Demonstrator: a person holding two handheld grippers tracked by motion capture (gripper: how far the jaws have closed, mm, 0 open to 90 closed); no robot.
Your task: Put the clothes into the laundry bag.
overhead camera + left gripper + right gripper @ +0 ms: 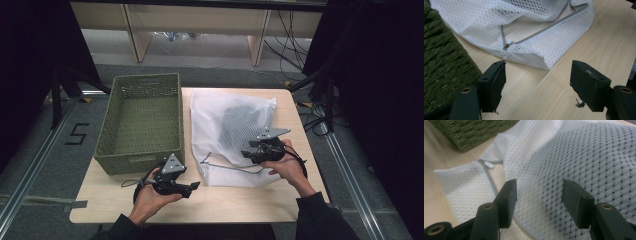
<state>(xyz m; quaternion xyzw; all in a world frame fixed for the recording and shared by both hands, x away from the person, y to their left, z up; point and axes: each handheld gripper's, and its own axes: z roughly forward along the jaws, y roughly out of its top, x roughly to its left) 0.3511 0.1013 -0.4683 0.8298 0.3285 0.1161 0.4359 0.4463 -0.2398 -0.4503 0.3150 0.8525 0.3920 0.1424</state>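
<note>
A white mesh bag (232, 130) lies on the wooden table (225, 202) with a dark garment (240, 120) showing through it. Its grey zipper runs along the near edge and ends in a small white pull (507, 44) (487, 164). My left gripper (194, 186) (537, 75) is open over bare table, just short of the bag's near corner (544, 66), with nothing between its jaws. My right gripper (247, 152) (539, 187) is open at the bag's right side. The raised mesh (586, 157) bulges ahead of its jaws, and the pads do not press on it.
A green woven basket (140, 162) stands on the table's left half, close beside the bag and just beyond my left gripper; its wall (441, 62) fills the left of that gripper's view. Cables lie on the floor behind the table.
</note>
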